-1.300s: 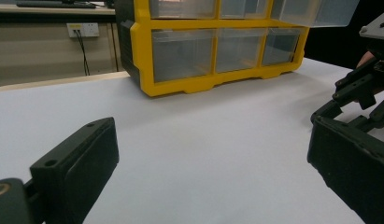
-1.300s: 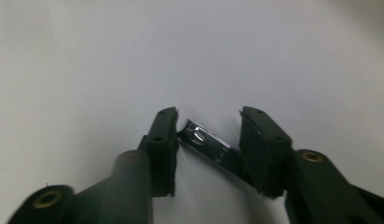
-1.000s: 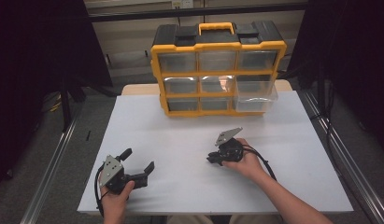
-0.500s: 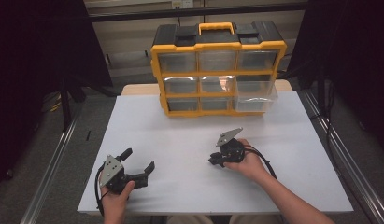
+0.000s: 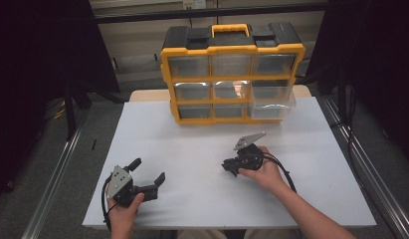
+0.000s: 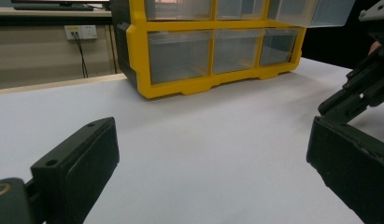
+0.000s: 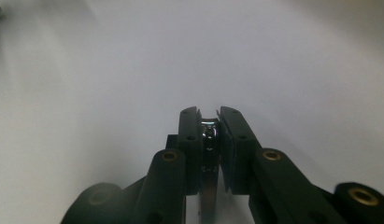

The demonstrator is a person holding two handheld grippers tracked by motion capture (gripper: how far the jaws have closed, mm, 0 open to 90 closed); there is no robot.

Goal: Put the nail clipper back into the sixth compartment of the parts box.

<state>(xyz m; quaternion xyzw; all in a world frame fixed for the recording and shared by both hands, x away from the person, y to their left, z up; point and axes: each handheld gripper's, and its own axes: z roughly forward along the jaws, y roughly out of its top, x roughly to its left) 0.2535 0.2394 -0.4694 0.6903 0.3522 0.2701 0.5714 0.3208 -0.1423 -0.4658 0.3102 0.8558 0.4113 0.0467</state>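
The left hand (image 5: 123,214) lies low on the white table (image 5: 192,149), at about seven o'clock of the tabletop, forearm coming in from the bottom edge. It holds the left gripper (image 5: 147,174), which points toward one or two o'clock, level with the table; its jaws stand wide apart with nothing between them. In the left gripper view they frame bare tabletop, and the yellow drawer organizer (image 6: 203,51) sits ahead at twelve o'clock.

The right hand (image 5: 261,169) rests near the middle of the table, at about four o'clock from the organizer's (image 5: 232,74) front, forearm running in from five o'clock. The right gripper (image 5: 231,166) points toward nine o'clock, low over the surface. Its jaws are pressed together on a small shiny metal piece (image 7: 209,135); what kind of part it is cannot be told. In the right gripper view the piece stands between the pads (image 7: 189,140), its long axis running along the jaws, its rounded end toward the tips.

One clear drawer (image 5: 271,102) at the organizer's right side is pulled forward.
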